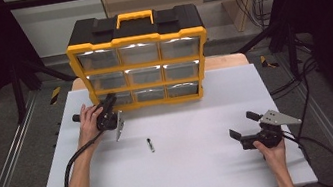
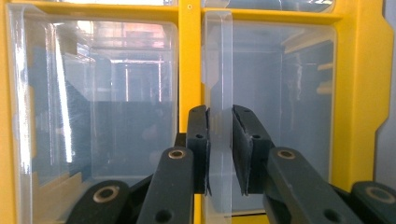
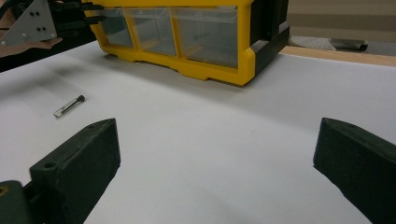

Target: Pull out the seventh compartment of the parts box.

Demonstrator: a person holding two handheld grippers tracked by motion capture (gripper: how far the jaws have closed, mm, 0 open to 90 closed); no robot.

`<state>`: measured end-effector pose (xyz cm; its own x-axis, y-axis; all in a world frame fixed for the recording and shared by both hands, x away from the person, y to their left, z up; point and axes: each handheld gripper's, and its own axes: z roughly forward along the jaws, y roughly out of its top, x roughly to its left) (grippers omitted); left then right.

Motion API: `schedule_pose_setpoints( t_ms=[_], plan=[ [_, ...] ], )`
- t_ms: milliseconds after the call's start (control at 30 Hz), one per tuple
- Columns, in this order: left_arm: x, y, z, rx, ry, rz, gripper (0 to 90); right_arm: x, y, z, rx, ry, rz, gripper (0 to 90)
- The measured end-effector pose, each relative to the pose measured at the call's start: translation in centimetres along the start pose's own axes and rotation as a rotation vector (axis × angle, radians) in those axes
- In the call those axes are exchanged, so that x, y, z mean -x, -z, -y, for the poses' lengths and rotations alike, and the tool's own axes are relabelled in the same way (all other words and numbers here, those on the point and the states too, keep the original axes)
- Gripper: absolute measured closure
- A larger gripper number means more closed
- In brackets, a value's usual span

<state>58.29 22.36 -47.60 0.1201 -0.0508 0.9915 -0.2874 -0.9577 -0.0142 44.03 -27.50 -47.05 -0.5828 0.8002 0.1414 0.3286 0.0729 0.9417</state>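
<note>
Nearest the person's edge of the desk [image 1: 178, 182], toward its right corner, the right gripper [image 1: 244, 126] rests on the white surface in the person's right hand [image 1: 272, 150], with its grey three-cornered plate on top. Its jaws stand wide apart with nothing between them; in the right gripper view only bare desk lies in the gap.

Further in, close to the middle of the desk and a little left, a small dark bit [image 1: 150, 144] with a metal shank lies flat, apart from both grippers. In the right gripper view it shows at the left [image 3: 68, 106].

Beyond it, near the far left part of the desk, the left hand [image 1: 89, 123] holds the left gripper [image 2: 220, 140] up to the bottom row of the yellow and black organizer [image 1: 136, 40], at its left end. In the left gripper view the jaws straddle the upright clear handle tab [image 2: 218, 93] of a transparent drawer [image 2: 289, 107]. The pad on one side touches the tab, while the other seems just off it, so the gripper is nearly closed around the tab but not clearly clamped. The drawer sits in its slot in the yellow frame.

The organizer stands upright at the far edge of the desk, its three rows of clear drawers facing the person.
</note>
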Motion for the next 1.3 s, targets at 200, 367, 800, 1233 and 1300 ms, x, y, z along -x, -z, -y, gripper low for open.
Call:
schedule_pose_setpoints(
  t_ms=[200, 367, 800, 1233, 1300],
  plan=[
    [0.0, 0.1, 0.0, -0.002, -0.011, 0.0, 77.7, 0.0, 0.0, 0.0, 0.002, 0.0, 0.0, 1.3],
    [-0.1, 0.3, 0.0, 0.0, -0.017, 0.0, 77.9, 0.0, 0.0, 0.0, 0.001, 0.0, 0.0, 1.3],
    [-0.2, 0.9, -0.2, 0.0, -0.02, 0.004, 78.0, 0.0, 0.0, 0.0, 0.004, 0.0, -0.003, 1.4],
    [0.1, 1.8, -0.4, -0.001, -0.013, 0.006, 77.9, 0.0, 0.1, 0.0, 0.007, 0.0, -0.006, 1.3],
    [0.0, 1.8, -0.4, 0.0, -0.014, 0.005, 77.9, 0.0, 0.1, 0.0, 0.007, 0.0, -0.008, 1.3]
  ],
)
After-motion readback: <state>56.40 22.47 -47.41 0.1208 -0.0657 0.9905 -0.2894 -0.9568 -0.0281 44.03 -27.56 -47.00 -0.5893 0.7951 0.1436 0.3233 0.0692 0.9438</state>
